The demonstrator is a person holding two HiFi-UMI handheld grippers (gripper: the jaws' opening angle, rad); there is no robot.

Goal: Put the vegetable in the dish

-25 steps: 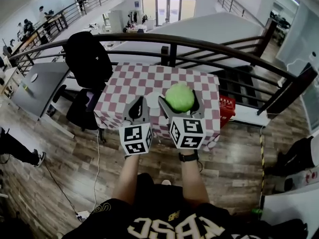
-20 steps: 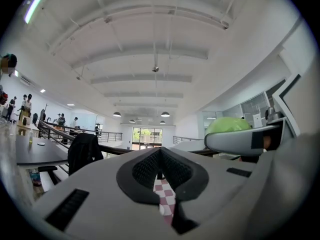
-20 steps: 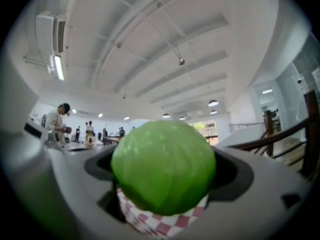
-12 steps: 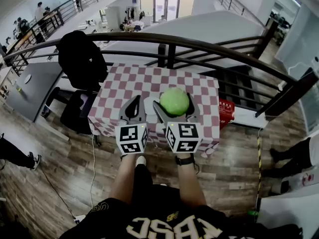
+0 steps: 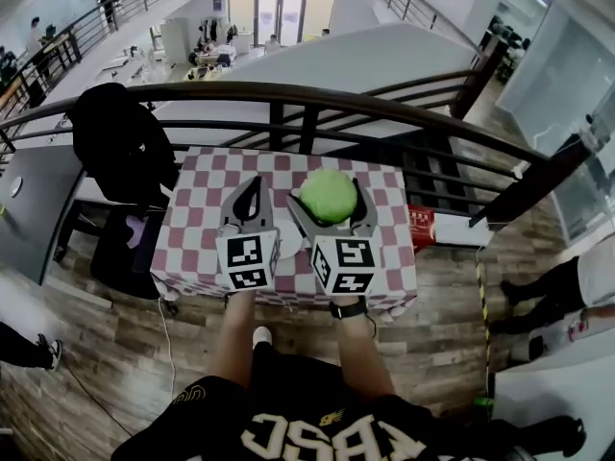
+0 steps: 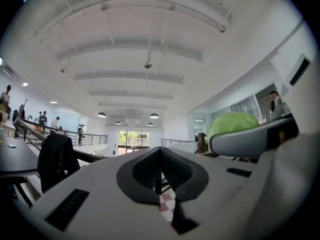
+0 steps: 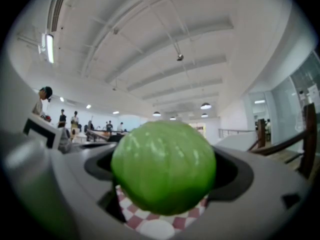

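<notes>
The person wears a black short-sleeved top (image 5: 317,435) with pale block lettering, and a black band (image 5: 348,306), possibly a watch, on the right wrist. The grey plastic left gripper (image 5: 254,182) and right gripper (image 5: 328,192) each carry a white cube (image 5: 248,260) printed with black square markers.

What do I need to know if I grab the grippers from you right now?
The left gripper is shut and empty.
The right gripper is shut on the green cabbage, held up off the table.
The white dish sits on the checkered table; the right gripper view shows it just under the cabbage.
Done: cabbage picked up.
Left to do: bring it over the dish, lower it, open the jaws.
</notes>
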